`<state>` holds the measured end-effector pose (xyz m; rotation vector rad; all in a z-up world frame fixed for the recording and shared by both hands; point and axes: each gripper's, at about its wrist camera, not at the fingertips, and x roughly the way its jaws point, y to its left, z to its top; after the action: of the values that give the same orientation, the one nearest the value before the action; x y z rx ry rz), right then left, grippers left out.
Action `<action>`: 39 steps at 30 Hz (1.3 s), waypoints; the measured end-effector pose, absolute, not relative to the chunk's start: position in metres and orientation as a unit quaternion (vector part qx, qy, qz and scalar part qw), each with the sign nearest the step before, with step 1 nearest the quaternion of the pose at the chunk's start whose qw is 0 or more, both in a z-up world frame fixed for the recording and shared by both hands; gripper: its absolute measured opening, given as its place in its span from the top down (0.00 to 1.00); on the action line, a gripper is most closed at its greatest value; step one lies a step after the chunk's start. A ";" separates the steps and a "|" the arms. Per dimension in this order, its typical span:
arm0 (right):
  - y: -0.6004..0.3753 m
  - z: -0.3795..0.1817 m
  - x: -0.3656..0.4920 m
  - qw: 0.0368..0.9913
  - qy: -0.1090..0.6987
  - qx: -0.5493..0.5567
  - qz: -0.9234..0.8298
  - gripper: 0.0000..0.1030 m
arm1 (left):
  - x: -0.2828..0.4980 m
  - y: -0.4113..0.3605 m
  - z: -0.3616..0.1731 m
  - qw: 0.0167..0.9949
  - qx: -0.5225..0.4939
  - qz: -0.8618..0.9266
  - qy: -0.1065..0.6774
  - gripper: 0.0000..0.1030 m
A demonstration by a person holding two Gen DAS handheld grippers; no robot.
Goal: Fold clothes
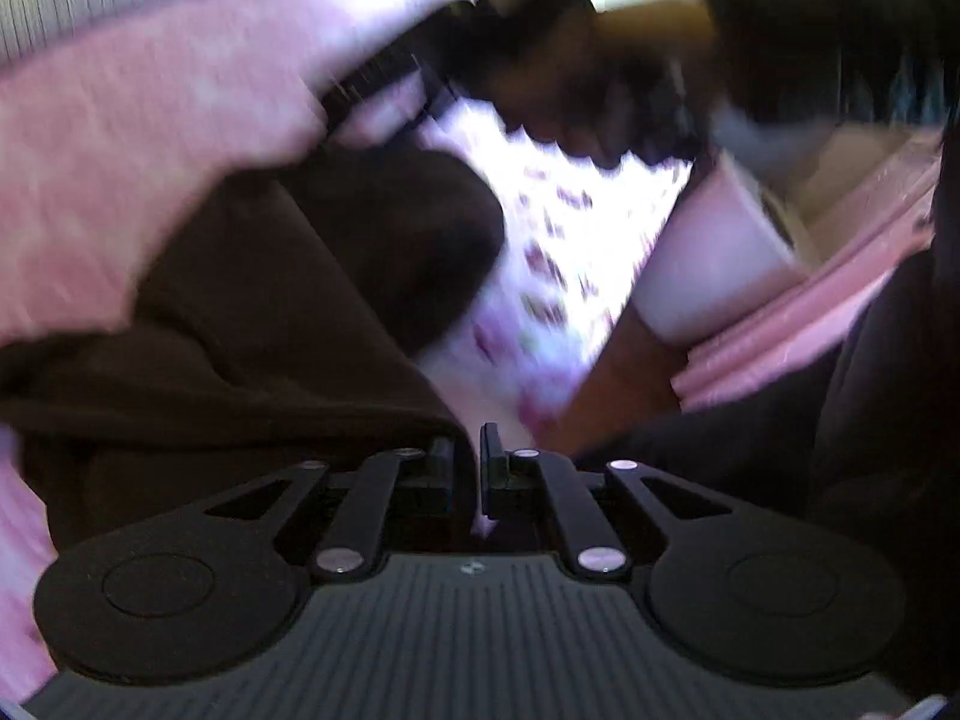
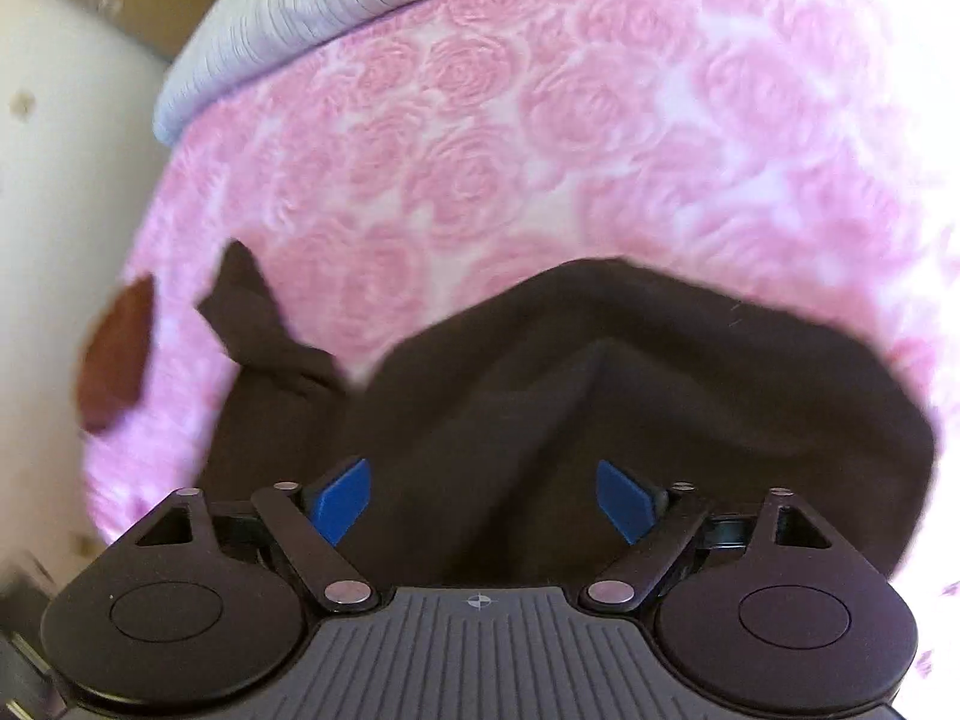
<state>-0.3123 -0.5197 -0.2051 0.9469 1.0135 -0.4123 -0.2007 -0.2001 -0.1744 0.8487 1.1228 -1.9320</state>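
A pink blanket (image 2: 540, 138) embossed with plush roses covers the bed, a ribbed grey pillow (image 2: 288, 12) along its far edge beside a pale wall (image 2: 54, 192). On it lies a dark brown garment (image 2: 600, 396), soft, matte and rumpled into ridges, one corner sticking up. The left gripper (image 1: 477, 468) is clamped on its edge; the right gripper (image 2: 480, 501) hangs spread above it, holding nothing.
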 end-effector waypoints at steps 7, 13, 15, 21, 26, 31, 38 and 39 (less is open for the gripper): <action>-0.484 -0.256 -0.277 0.709 0.492 0.469 -0.188 0.11 | -0.169 -0.194 -0.156 0.371 0.328 -0.749 0.440 0.77; -0.470 -0.259 -0.291 0.696 0.482 0.484 -0.222 0.87 | -0.091 -0.213 -0.126 0.409 0.343 -0.755 0.381 0.70; -0.464 -0.228 -0.316 0.714 0.472 0.469 -0.218 0.89 | -0.071 -0.230 -0.123 0.419 0.346 -0.758 0.361 0.67; -0.437 -0.138 -0.434 0.717 0.487 0.383 -0.320 0.90 | -0.071 -0.312 -0.128 0.399 0.361 -0.791 0.292 0.60; -0.425 -0.123 -0.545 0.644 0.491 0.369 -0.456 0.91 | -0.146 -0.386 -0.152 0.334 0.383 -0.830 0.229 0.47; -0.425 -0.135 -0.613 0.603 0.486 0.384 -0.503 0.91 | -0.262 -0.434 -0.184 0.247 0.407 -0.858 0.194 0.39; -0.436 -0.145 -0.661 0.608 0.480 0.405 -0.486 0.91 | -0.415 -0.483 -0.244 0.164 0.418 -0.862 0.234 0.34; -0.438 -0.146 -0.667 0.610 0.478 0.408 -0.482 0.91 | -0.434 -0.492 -0.254 0.157 0.422 -0.858 0.248 0.33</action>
<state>-0.6670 -0.4377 -0.1455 0.9431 1.1046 -1.1141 -0.4336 -0.4922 -0.2544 1.2067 0.7084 -2.4552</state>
